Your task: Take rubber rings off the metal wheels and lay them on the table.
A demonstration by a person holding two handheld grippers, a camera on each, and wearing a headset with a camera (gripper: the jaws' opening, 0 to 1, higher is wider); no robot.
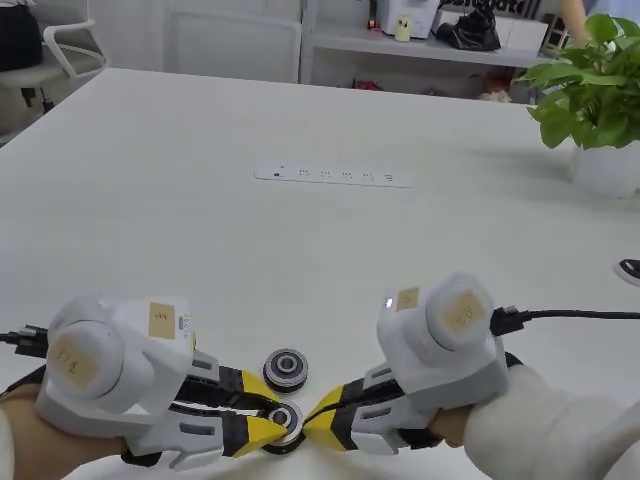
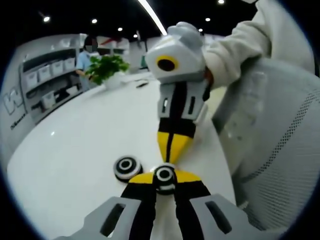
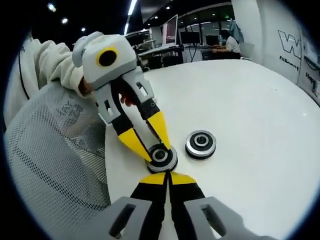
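So, no ring lies on the table [image 1: 300, 250] yet; both wheels wear their black rings [image 3: 201, 156]. My left gripper [image 1: 272, 418] clamps the near wheel [image 1: 287, 420], and my right gripper [image 1: 316, 413], jaws pressed together, noses its rim. The second wheel [image 1: 286, 368] sits just beyond, untouched.

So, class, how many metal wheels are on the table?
2. One wheel is gripped in the left tongs, the right tongs touching it; the other wheel lies free on the table beside it.
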